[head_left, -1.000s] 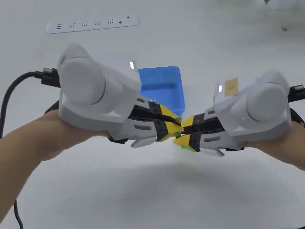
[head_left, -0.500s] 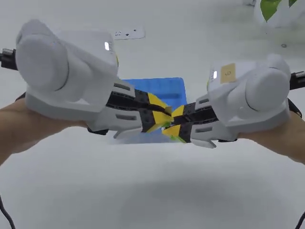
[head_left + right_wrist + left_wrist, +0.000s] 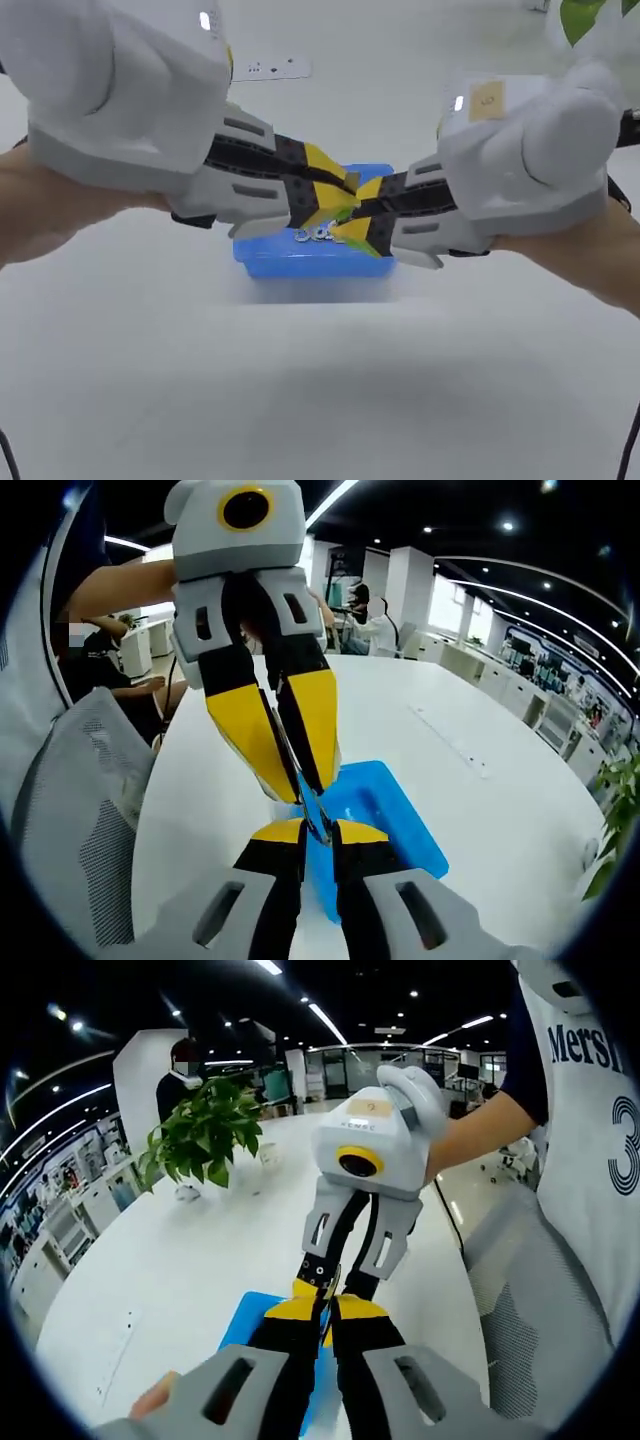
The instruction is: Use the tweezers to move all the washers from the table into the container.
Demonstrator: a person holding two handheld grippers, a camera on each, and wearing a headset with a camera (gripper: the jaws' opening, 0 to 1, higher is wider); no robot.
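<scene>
Left gripper [image 3: 343, 192] meets my right gripper [image 3: 348, 228] over the blue container [image 3: 300, 265].
Both pinch the tweezers [image 3: 308, 805], lengthwise between them.

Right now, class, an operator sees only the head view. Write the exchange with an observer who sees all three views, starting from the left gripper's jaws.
Operator: What sits in the jaws of the left gripper?
Observer: Thin metal tweezers, held over the blue container.
Operator: What stands beside the table?
Observer: A mesh chair, at its edge.
</scene>
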